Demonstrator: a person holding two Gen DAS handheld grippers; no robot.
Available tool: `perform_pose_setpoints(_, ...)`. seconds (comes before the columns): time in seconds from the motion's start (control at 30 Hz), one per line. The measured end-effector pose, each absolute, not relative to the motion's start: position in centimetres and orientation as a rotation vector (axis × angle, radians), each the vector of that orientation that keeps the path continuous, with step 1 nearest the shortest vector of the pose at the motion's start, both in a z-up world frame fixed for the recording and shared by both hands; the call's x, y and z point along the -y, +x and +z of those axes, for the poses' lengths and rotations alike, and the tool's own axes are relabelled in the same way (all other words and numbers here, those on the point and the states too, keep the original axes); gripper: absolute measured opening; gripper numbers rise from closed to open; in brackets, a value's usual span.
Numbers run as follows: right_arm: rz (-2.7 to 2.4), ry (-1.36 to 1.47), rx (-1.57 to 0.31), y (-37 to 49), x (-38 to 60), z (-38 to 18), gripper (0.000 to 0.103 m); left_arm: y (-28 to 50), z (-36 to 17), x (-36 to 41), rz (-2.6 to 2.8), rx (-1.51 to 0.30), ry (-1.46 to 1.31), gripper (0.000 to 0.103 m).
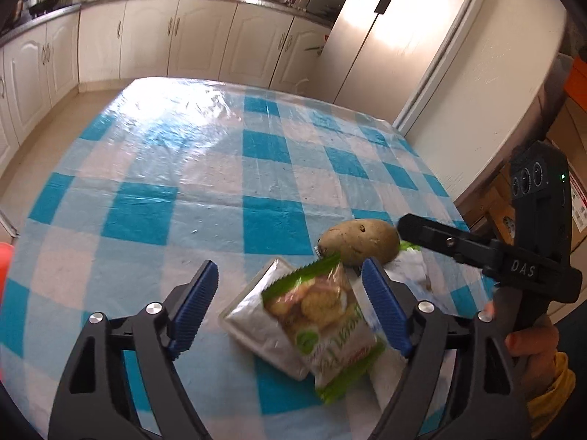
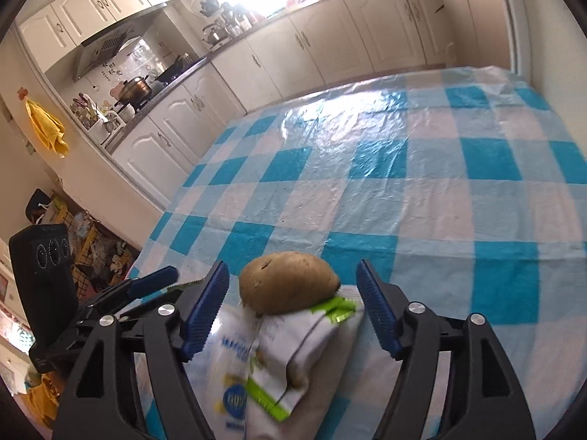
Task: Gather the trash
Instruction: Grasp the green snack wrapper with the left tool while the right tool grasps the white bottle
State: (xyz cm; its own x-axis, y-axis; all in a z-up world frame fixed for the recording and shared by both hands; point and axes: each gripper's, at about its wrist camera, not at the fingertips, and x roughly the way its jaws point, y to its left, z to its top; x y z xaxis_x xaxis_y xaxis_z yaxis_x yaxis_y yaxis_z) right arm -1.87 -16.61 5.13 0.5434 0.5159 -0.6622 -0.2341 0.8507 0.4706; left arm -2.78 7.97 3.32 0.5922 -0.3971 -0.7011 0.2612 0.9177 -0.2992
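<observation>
A green-and-white snack wrapper (image 1: 323, 315) lies on a white packet (image 1: 253, 319) near the front edge of the checked table (image 1: 183, 168). A brown potato (image 1: 361, 240) sits just behind them. My left gripper (image 1: 290, 267) is open above the wrapper, with nothing pressed between its blue pads. My right gripper's black finger (image 1: 433, 236) reaches in from the right beside the potato. In the right wrist view the potato (image 2: 290, 280) rests on the crumpled wrappers (image 2: 268, 359). There my right gripper (image 2: 291, 267) stands open around it without touching. The left gripper's blue finger (image 2: 154, 280) shows at the left.
White kitchen cabinets (image 1: 205, 36) and a fridge (image 1: 385, 29) stand beyond the table's far edge. Something red (image 1: 4, 267) sits at the table's left edge. A hand in a yellow sleeve (image 1: 543, 359) holds the right gripper. Cluttered racks (image 2: 95, 249) stand on the floor to the left.
</observation>
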Motion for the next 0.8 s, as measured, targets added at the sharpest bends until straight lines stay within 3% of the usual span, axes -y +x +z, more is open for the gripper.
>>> perform_pose_setpoints(0.43, 0.530, 0.294, -0.800, -10.5, 14.1, 6.0, 0.079, -7.0, 3.0, -6.9, -0.444, -0.848, -0.127, 0.080)
perform_pose_setpoints(0.6, 0.523, 0.393, -0.812, -10.8, 15.3, 5.3, 0.079, -6.5, 2.6, -6.4, -0.422, -0.860, -0.116, 0.071)
perform_pose_setpoints(0.8, 0.507, 0.455, -0.808, -11.0, 16.8, 4.7, 0.079, -5.8, 2.4, -6.0, -0.403, -0.879, -0.125, 0.070)
